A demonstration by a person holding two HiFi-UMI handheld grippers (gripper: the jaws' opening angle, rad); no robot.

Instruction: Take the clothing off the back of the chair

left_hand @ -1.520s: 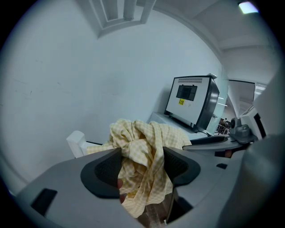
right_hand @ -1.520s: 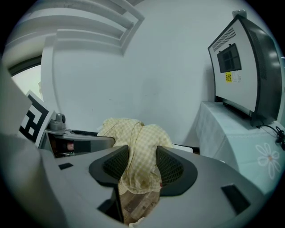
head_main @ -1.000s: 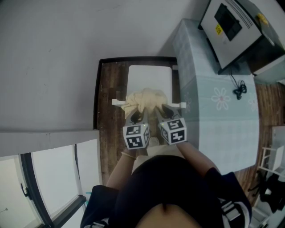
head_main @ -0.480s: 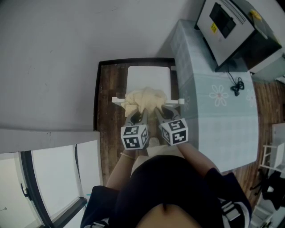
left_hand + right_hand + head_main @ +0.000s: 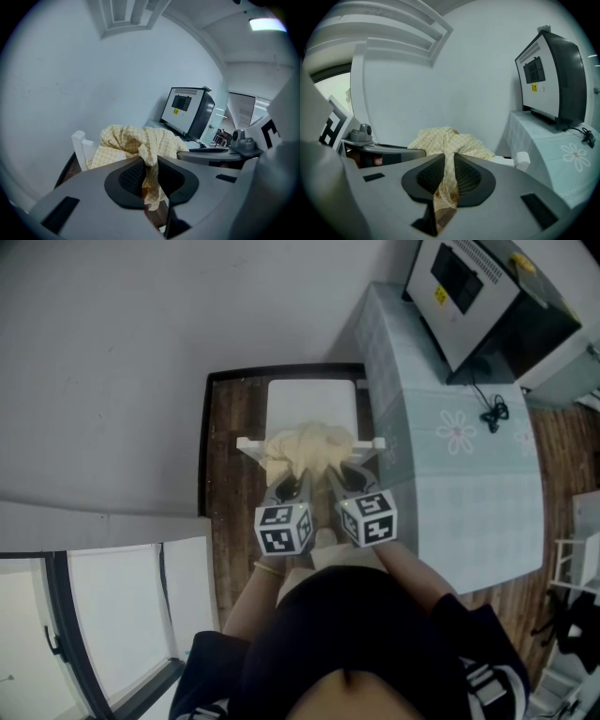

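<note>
A pale yellow checked garment is bunched over the top rail of a white chair. Both grippers grip it from the near side. My left gripper is shut on a fold of the cloth, which hangs down between its dark pads. My right gripper is shut on another fold in the same way. In the left gripper view one white corner post of the chair back shows beside the garment. The right gripper view has the garment in front of the other post.
A table with a pale blue flowered cloth stands right of the chair, with a microwave oven and a black cable on it. A grey wall runs behind and left. The chair stands on dark wood floor.
Both grippers have drawn back a little toward me with the cloth pinched in them. The garment is pulled tighter and bunched higher over the chair rail.
</note>
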